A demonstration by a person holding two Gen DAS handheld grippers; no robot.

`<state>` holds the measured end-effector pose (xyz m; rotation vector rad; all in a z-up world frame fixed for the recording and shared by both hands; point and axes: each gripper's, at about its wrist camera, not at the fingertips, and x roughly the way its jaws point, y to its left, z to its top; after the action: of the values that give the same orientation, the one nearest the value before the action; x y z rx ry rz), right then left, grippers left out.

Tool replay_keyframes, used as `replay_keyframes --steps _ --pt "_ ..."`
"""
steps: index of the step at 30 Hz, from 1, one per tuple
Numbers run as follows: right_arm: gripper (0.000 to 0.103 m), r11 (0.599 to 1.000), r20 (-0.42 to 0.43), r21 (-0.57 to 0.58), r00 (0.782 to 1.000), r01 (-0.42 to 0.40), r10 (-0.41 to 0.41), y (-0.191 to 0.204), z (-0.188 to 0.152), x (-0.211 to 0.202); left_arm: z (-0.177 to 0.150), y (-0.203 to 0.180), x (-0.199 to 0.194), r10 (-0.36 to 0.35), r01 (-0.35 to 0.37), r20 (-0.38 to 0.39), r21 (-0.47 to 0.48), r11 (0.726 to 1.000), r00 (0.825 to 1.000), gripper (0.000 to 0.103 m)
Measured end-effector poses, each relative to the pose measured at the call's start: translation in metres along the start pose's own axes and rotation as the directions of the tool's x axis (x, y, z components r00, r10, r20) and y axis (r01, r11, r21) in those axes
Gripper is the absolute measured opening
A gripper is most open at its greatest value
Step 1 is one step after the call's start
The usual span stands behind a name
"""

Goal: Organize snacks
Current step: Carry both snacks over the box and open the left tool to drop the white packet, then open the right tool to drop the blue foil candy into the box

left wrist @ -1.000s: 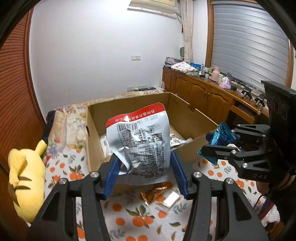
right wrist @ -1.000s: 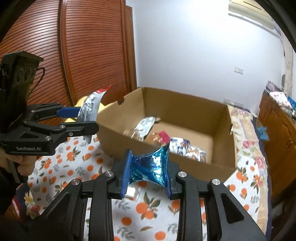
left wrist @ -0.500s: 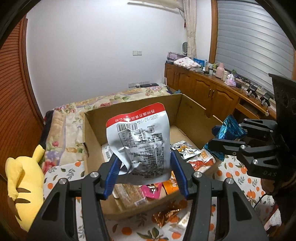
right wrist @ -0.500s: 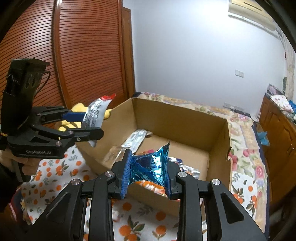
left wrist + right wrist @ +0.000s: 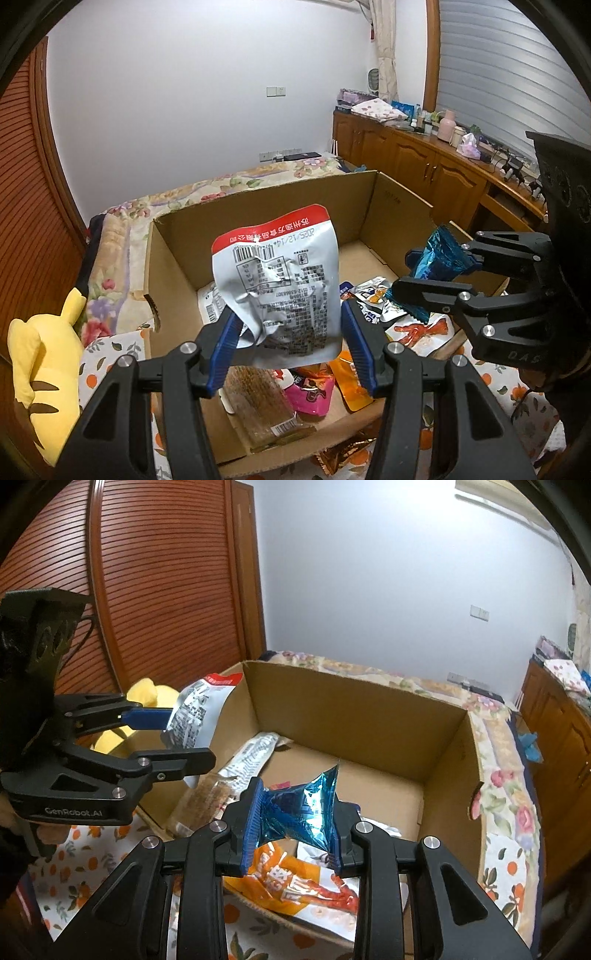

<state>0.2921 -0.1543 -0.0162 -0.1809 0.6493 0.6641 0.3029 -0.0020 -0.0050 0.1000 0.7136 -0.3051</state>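
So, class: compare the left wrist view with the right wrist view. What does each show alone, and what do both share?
Left only: the wooden sideboard, the slatted grey window blind.
Right only: the ribbed brown wardrobe door in full.
Both: the open cardboard box, the left gripper clamping a grey-and-red snack pouch, the right gripper clamping a crinkled blue foil packet, and a yellow plush toy.
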Motion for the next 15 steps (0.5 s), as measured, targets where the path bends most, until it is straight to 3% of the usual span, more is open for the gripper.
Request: replay_keyframes --steps 7,15 --pt "0.030 0.997 -0.032 0.067 0.998 -0.047 0.049 -0.011 0.002 0.015 0.003 -0.003 0.004 0.013 -0.013 -0.008 0.004 1.000 1.000 0.055" --pt "0.030 0.999 -0.065 0.047 0.998 -0.025 0.028 -0.008 0.003 0.024 0.005 0.000 0.002 0.018 -0.018 0.000 -0.015 1.000 1.000 0.062"
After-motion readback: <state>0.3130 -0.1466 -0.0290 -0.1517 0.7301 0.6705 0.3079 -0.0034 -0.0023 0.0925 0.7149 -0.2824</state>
